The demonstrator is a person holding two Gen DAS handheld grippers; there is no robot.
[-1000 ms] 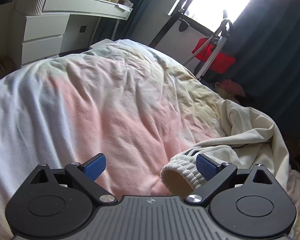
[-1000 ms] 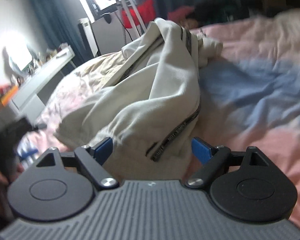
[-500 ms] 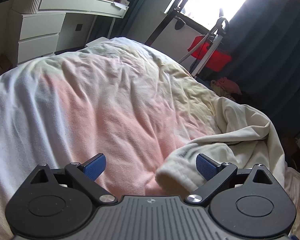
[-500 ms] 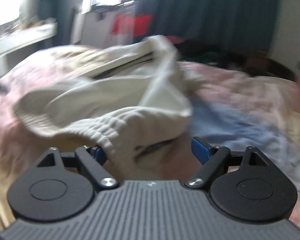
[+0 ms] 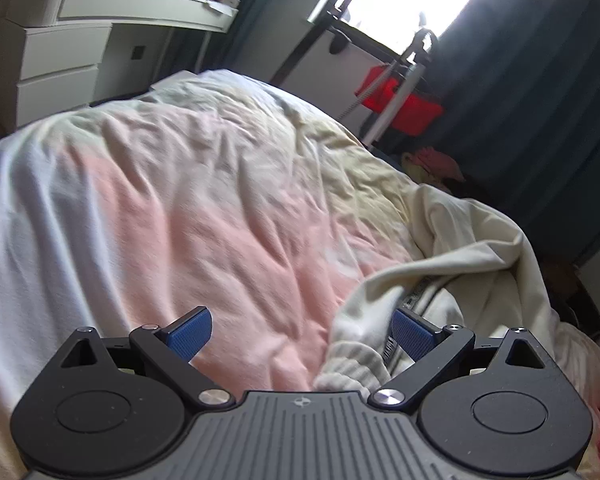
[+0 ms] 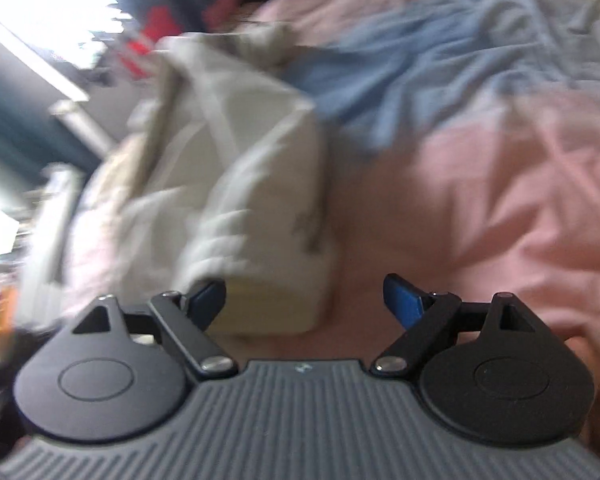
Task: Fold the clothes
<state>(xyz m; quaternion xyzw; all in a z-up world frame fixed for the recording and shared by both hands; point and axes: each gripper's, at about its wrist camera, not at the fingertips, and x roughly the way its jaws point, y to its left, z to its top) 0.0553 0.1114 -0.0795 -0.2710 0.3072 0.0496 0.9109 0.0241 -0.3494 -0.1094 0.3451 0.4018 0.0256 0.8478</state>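
Cream sweatpants (image 5: 472, 264) lie bunched on the bed at the right of the left wrist view, with a ribbed cuff (image 5: 352, 364) close to the right finger. My left gripper (image 5: 302, 334) is open and holds nothing. In the blurred right wrist view the same cream garment (image 6: 236, 184) lies heaped in front of my right gripper (image 6: 306, 300), which is open; the cloth's near edge sits against its left finger (image 6: 208, 300).
The bed has a pink, white, yellow and blue blanket (image 5: 180, 208). A white dresser and desk (image 5: 60, 40) stand at the far left. A red bag on a metal stand (image 5: 404, 104) and dark curtains (image 5: 540, 80) are beyond the bed by the window.
The right gripper swung quickly, so its view turned and blurred. The cream garment's cuff shifted right in the left view, closer to the right finger. Both grippers stayed open.
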